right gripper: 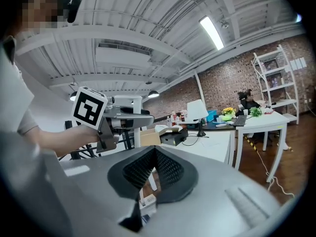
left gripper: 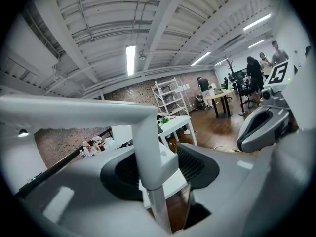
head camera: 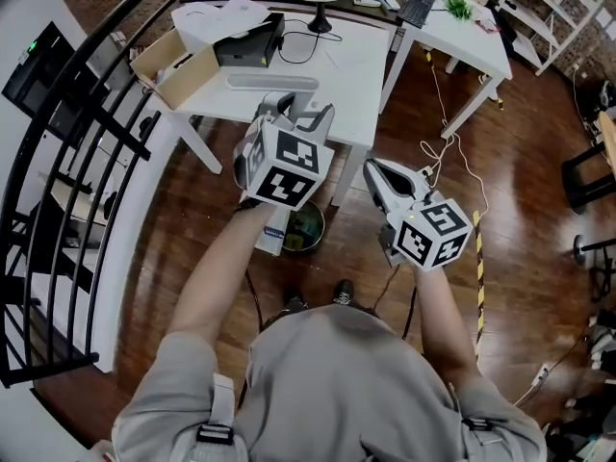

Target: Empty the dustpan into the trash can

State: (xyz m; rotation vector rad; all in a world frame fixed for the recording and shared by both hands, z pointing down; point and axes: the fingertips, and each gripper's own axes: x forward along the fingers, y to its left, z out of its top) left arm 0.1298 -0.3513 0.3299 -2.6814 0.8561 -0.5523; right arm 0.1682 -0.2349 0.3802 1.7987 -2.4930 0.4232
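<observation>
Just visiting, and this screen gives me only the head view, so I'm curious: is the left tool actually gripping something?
Observer: Yes. In the left gripper view the left tool is clamped on a pale grey upright bar, apparently the dustpan's handle.
Operator: And the other one?
Observer: The right gripper view shows the right tool shut, closed tip to tip with nothing between.
Operator: Is anyone else around?
Observer: Yes. The left gripper view catches several people standing near a table far across the room.
</observation>
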